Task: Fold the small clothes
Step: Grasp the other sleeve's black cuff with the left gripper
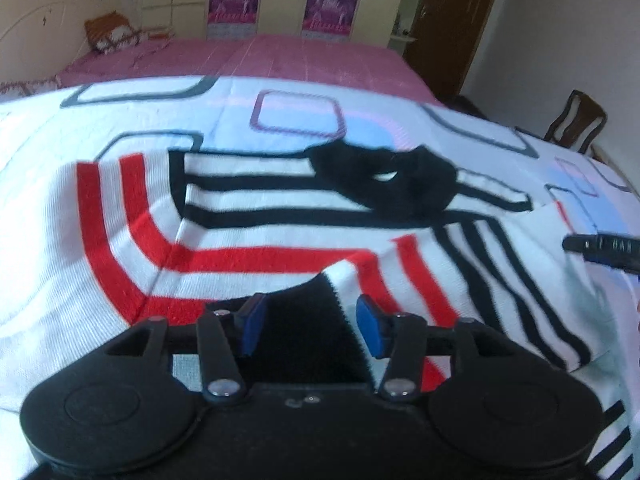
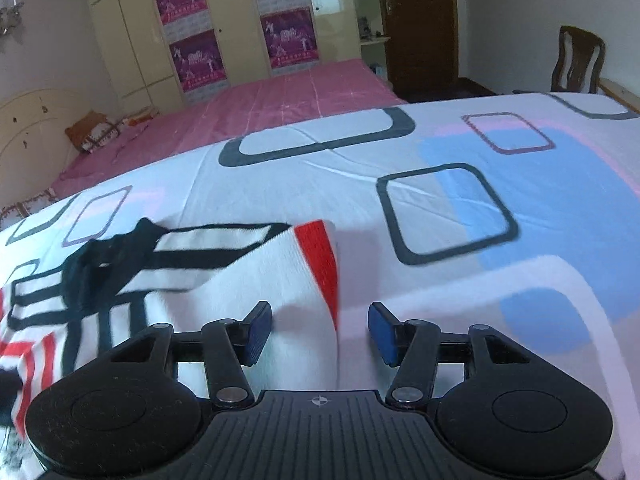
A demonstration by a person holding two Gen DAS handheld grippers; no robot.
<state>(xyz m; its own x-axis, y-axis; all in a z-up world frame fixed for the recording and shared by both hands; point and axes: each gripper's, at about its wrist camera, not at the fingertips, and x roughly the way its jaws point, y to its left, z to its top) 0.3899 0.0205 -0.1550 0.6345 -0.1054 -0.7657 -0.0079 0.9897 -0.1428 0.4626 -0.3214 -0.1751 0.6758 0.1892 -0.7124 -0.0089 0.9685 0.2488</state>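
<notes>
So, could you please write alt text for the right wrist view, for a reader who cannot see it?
The right gripper hangs open over the edge of a white garment with red and black stripes, nothing between its blue pads. The garment lies on a patterned white bedsheet; a pink bed and wardrobe stand behind.

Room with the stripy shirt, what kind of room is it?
Most likely a bedroom. The striped shirt lies on a patterned sheet, beside a bed with a pink cover, a pillow and a tall wardrobe.
</notes>
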